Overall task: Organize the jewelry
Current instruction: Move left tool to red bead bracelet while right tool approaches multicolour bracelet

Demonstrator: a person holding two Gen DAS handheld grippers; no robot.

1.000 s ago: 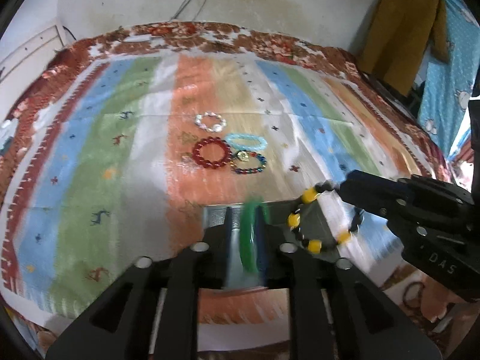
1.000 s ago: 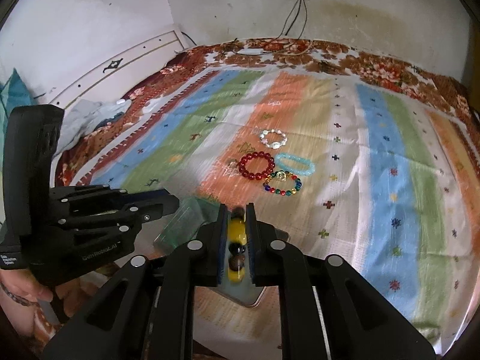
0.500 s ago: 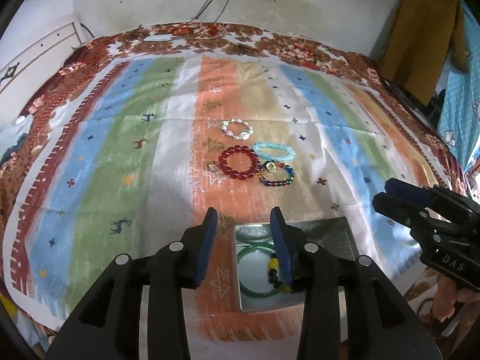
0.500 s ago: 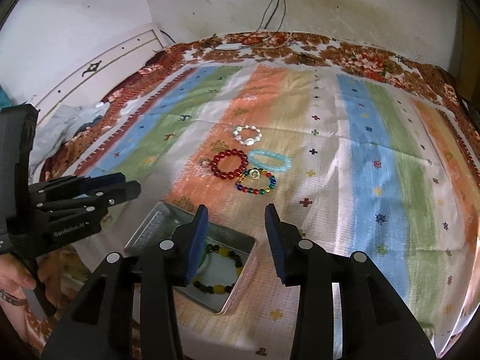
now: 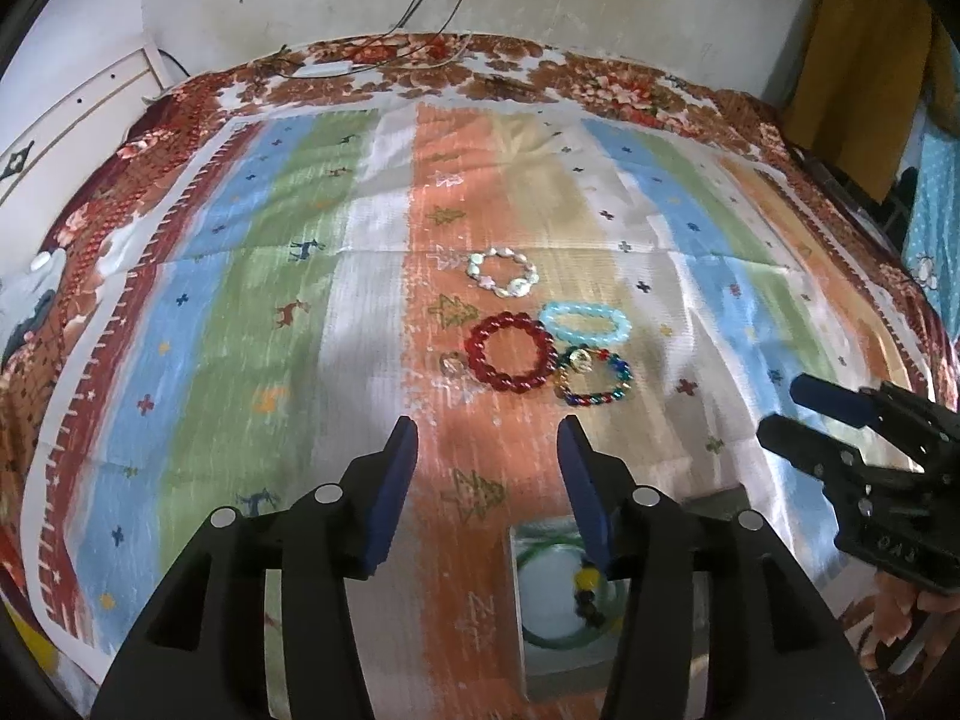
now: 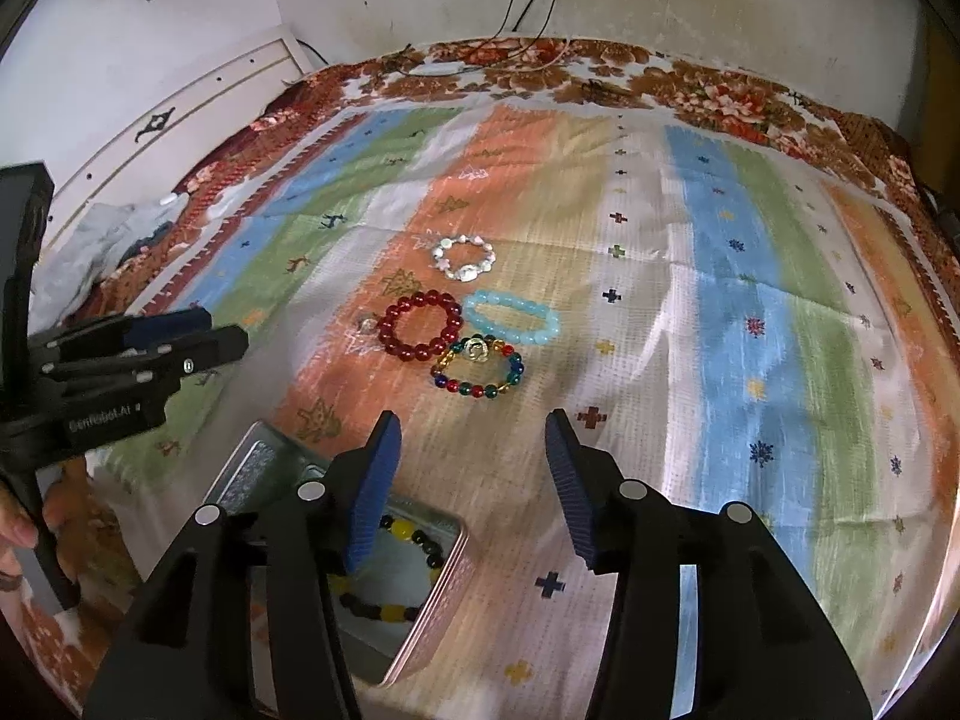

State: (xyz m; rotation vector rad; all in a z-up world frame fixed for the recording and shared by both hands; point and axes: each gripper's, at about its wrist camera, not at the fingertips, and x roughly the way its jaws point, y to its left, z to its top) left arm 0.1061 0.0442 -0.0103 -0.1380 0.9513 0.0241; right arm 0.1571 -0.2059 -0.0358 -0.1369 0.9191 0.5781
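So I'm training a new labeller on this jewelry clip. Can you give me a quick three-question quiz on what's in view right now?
1. True or false: the red bead bracelet lies inside the metal tin.
2. How many bracelets lie loose on the striped cloth? A) two B) four C) six
3. Fill in: the tin holds a green bangle and a ____-and-yellow bead bracelet.

Key
1. False: it lies on the cloth, beside the light blue bracelet, the multicoloured bracelet and the white bracelet.
2. B.
3. Black.

The left gripper and right gripper hold nothing; their jaws have just been opening.
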